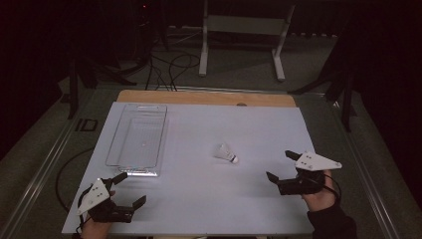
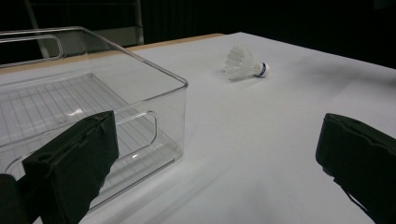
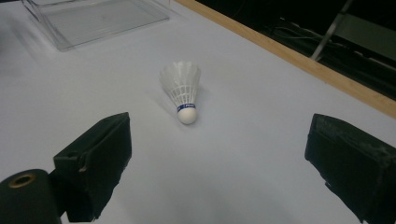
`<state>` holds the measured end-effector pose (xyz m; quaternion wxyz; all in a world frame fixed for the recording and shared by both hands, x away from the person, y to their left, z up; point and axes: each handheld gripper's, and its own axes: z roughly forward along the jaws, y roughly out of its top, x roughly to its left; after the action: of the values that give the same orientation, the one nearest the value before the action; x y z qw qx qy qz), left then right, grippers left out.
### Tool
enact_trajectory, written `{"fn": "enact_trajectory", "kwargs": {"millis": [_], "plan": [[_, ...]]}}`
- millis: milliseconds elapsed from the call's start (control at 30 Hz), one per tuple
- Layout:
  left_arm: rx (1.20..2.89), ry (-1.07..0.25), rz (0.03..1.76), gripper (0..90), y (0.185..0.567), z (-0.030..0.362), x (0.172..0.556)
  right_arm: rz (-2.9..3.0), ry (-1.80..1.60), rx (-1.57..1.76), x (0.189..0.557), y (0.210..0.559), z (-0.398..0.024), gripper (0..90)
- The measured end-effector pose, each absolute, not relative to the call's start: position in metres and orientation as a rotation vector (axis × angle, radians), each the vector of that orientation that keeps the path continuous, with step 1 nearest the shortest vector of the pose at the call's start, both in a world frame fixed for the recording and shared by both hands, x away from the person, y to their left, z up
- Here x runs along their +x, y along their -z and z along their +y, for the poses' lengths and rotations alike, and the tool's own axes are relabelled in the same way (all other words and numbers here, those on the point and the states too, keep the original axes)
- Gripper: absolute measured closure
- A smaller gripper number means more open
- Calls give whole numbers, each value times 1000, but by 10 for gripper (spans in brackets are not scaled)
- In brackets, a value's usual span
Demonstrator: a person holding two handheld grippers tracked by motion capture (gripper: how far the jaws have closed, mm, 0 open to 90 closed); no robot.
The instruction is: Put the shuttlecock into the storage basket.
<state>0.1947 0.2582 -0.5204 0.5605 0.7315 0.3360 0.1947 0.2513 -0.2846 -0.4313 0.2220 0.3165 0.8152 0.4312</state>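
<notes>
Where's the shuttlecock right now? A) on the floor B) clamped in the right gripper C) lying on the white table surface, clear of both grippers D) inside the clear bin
C: the shuttlecock lies on its side on the table, right of the clear bin, with the right gripper open short of it and the left gripper open near the bin.
</notes>
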Motion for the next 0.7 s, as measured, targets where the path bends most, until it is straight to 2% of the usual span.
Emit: {"fn": "enact_trajectory", "kwargs": {"millis": [700], "plan": [[1728, -458, 788, 3, 520, 258, 194, 2328, -1177, 807, 277, 421, -261, 75]]}}
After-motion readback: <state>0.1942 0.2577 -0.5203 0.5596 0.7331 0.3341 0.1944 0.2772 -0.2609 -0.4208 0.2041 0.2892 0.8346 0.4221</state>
